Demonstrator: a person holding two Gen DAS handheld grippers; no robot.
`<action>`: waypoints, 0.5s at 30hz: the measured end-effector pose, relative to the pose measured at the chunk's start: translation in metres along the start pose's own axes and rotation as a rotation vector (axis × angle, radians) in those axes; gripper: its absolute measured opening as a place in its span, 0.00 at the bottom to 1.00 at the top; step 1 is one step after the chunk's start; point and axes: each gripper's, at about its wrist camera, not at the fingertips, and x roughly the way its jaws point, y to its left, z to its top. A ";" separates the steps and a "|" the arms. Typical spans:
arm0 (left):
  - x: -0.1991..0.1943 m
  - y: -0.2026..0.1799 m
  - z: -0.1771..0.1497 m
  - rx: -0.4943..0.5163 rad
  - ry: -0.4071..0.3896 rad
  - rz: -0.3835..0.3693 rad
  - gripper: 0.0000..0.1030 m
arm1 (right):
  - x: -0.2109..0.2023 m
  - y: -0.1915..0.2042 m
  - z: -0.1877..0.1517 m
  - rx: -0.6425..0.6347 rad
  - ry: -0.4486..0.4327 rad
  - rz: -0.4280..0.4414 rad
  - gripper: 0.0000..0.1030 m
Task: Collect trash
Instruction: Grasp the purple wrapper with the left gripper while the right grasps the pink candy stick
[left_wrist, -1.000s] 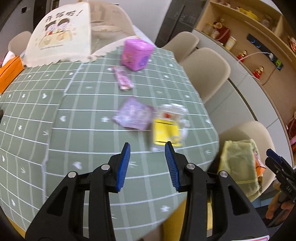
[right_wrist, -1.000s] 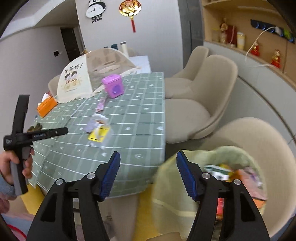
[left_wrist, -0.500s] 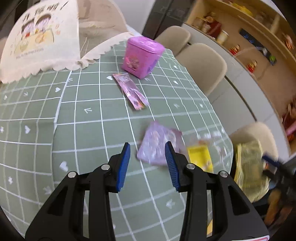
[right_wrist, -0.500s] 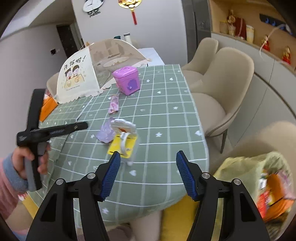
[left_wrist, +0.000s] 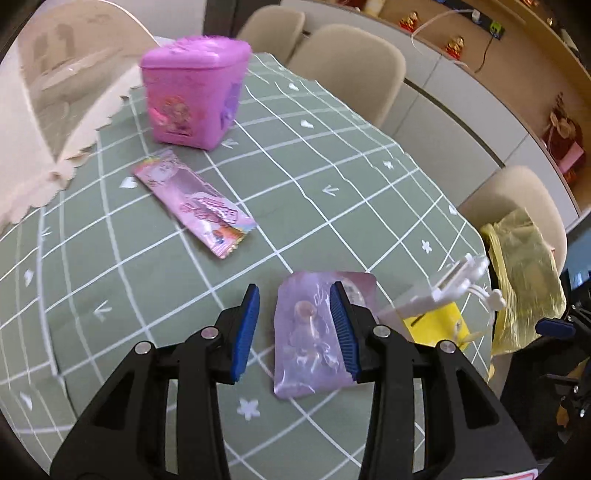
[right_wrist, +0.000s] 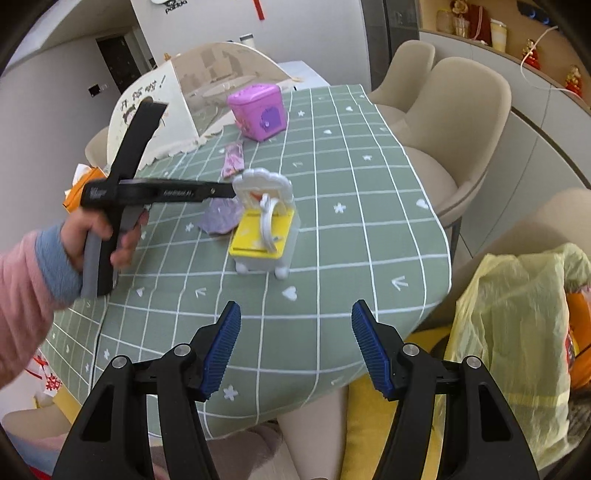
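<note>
Left gripper (left_wrist: 294, 328) hangs over the lilac wrapper (left_wrist: 314, 339), pointing steeply down; jaws part open and just been closing a little, nothing clamped yet. Wrapper lies flat on the green checked tablecloth (left_wrist: 332, 177), its left part showing between the pads, its right part under the right-hand finger; contact can't be told. Right gripper (right_wrist: 295, 347) is wide apart and empty, above the table's near edge, with the yellow trash bag (right_wrist: 509, 325) on the chair just to its right.

Step, as judged: reach for the lilac wrapper. Next move calls for dropping lower, centring on the wrapper, pinching an edge since it lies flat, then carrying to the bag.

Pink wrapper (left_wrist: 192, 203) and toy packaging (right_wrist: 264, 229) remain on the table. Pink box (left_wrist: 192, 96) sits further back.
</note>
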 end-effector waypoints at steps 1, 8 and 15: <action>0.003 0.000 0.000 -0.001 0.015 -0.010 0.28 | 0.001 0.001 -0.001 0.000 0.003 -0.006 0.57; -0.010 0.004 -0.019 -0.080 0.007 -0.014 0.01 | 0.002 0.014 0.016 -0.024 -0.028 -0.014 0.57; -0.073 0.047 -0.069 -0.269 -0.087 0.061 0.01 | 0.025 0.055 0.068 -0.105 -0.070 0.050 0.57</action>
